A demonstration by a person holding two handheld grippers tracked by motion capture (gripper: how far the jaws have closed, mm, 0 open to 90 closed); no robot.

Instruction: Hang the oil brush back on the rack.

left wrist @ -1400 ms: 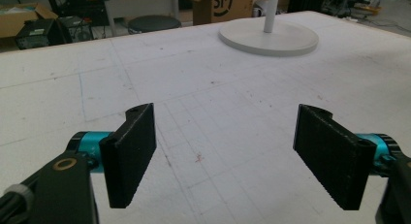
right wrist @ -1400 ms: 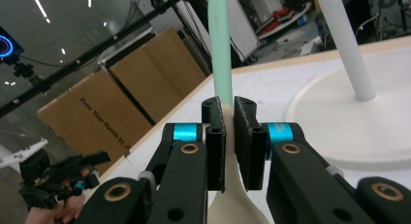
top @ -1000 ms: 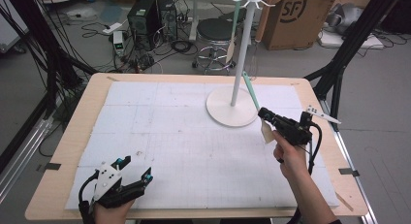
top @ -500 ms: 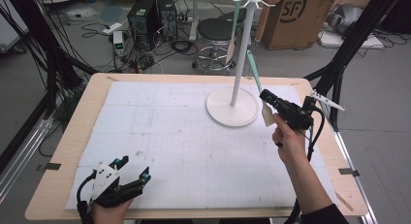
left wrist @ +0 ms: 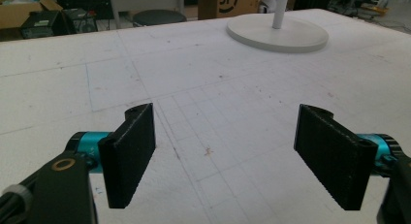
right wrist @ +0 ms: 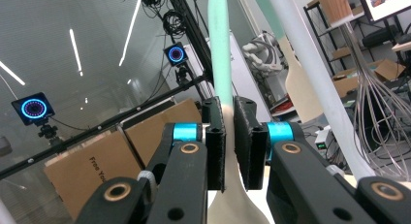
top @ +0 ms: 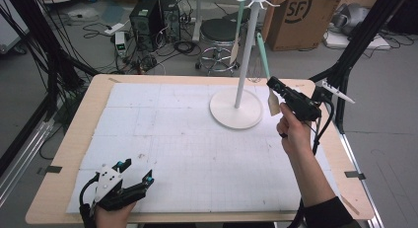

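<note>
1. The cardboard box (top: 300, 13) at the top right of the high view carries a round black mark with the letters "SF". The same letters show on the box at the top middle of the left gripper view.
2. In the right gripper view, a brown carton (right wrist: 92, 173) at the lower left bears the words "Free You", cut off by the gripper's arm.
3. The spatula (top: 266, 72) has a mint-green handle and a pale wooden blade. In the high view it sits right of centre in the upper half, slanting from upper left down to the blade at lower right.
4. The right gripper (top: 276, 90) is clamped on the spatula where handle meets blade. In the right gripper view the black pads press the green handle (right wrist: 220, 64) from both sides, and the handle rises to the top edge.
5. The white stand (top: 236, 107) has a round base on the white mat (top: 162, 139), just left of the spatula. Another green-handled tool (top: 236, 33) hangs from its top.
6. A wire whisk (right wrist: 383, 132) hangs at the right edge of the right gripper view.
7. The left gripper (top: 135, 176) lies low at the bottom left of the high view, its jaws wide apart with nothing between them.
</note>
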